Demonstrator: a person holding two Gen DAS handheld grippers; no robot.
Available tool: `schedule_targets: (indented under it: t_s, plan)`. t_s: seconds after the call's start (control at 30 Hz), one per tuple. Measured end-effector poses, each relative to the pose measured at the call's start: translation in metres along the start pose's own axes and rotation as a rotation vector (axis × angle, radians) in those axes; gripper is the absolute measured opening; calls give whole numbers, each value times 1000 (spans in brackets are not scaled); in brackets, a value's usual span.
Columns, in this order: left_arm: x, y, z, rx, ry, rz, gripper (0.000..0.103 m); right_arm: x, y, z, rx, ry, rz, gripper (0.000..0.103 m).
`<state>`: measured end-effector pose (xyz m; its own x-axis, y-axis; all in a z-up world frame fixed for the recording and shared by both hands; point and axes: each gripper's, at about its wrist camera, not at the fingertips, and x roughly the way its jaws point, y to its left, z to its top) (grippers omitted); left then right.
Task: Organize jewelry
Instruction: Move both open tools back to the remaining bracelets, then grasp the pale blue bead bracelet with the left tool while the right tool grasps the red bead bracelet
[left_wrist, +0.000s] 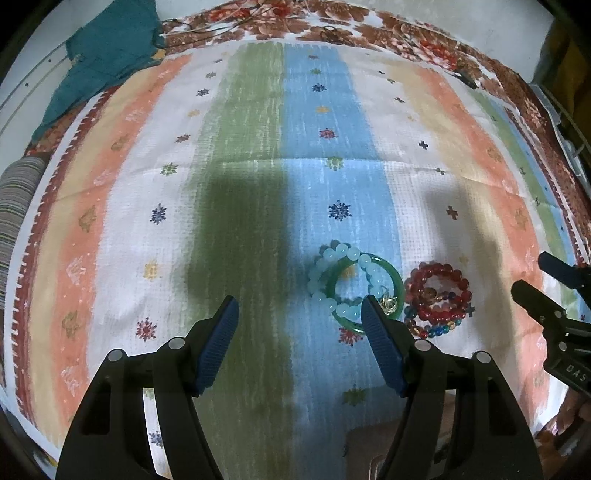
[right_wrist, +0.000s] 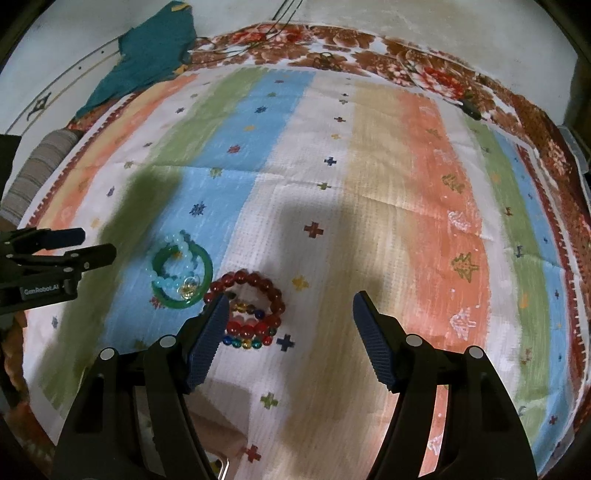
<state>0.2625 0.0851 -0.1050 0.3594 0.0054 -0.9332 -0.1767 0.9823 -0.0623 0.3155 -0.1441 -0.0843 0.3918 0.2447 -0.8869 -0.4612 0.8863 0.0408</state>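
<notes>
Hovering: both hand-held grippers wide open, empty | left hand-held gripper: green bangle at 1 o'clock | advice: lower straight, pinch the rim only.

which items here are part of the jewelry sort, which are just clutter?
Job:
- green glassy bangle
- pale blue bead bracelet
- small gold piece
- dark red bead bracelet
- multicoloured bead bracelet

Lying about:
- teal cloth
- striped grey fabric roll
- dark cable

Matt woven striped cloth lies under both grippers. Ahead, a glossy green bangle and translucent, shiny red beads.
</notes>
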Motion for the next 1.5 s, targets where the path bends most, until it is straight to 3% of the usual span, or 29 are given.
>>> schedule_targets:
  t_s: [0.8, 1.3, 1.4, 1.5]
  plan:
    - [62, 6, 18, 8, 94, 46, 69, 65, -9, 10, 4, 127, -29, 69]
    - [85, 0, 19, 58, 86, 81, 68, 85, -5, 9, -32, 167, -45, 69]
    - [85, -1, 17, 72, 78, 77, 61, 91, 2, 4, -76, 191, -60, 69]
    - [83, -1, 14, 65, 76, 75, 43, 92, 6, 2, -92, 187, -63, 61]
